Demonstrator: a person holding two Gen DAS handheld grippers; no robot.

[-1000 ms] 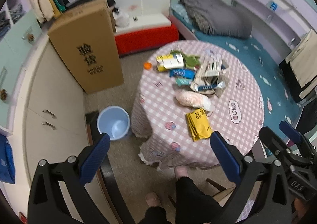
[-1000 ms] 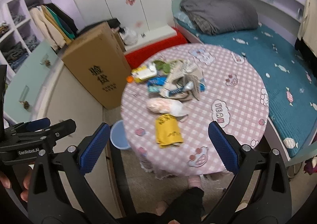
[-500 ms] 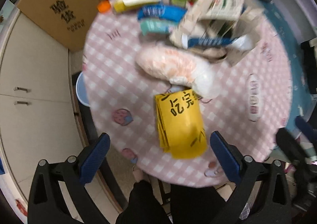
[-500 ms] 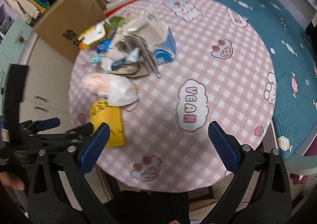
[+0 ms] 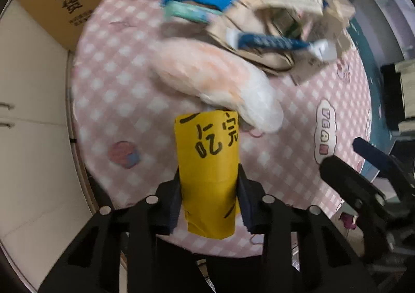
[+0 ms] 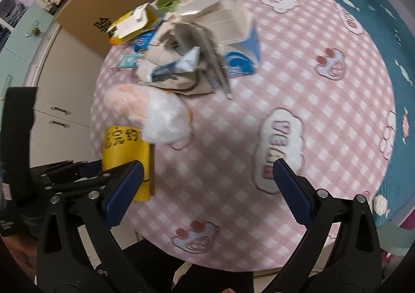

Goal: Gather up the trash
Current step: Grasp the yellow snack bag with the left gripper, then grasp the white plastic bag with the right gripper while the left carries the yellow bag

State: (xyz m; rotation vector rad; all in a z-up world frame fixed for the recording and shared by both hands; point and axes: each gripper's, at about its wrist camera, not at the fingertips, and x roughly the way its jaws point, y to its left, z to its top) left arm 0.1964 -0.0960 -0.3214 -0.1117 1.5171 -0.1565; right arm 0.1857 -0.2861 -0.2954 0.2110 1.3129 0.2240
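Note:
My left gripper [image 5: 208, 202] is shut on a yellow bag [image 5: 207, 163] with black writing, at the near edge of the round table [image 5: 109, 101]. The bag also shows in the right wrist view [image 6: 124, 153], with the left gripper [image 6: 75, 173] on it. Beyond it lie a clear plastic bag with orange contents [image 5: 207, 77], a blue-and-white wrapper [image 5: 275, 42] and a heap of flattened cartons [image 6: 207, 23]. My right gripper [image 6: 207, 189] is open and empty above the pink checked cloth [image 6: 298, 72].
A brown cardboard box [image 6: 109, 5] stands on the floor beyond the table at the left. White cupboards [image 5: 28, 121] run along the left. A bed with a teal cover [image 6: 384, 15] lies at the right. The right gripper shows in the left wrist view [image 5: 363, 176].
Both grippers have dropped close to the table. My left gripper has shut on the yellow bag. The right gripper stays open.

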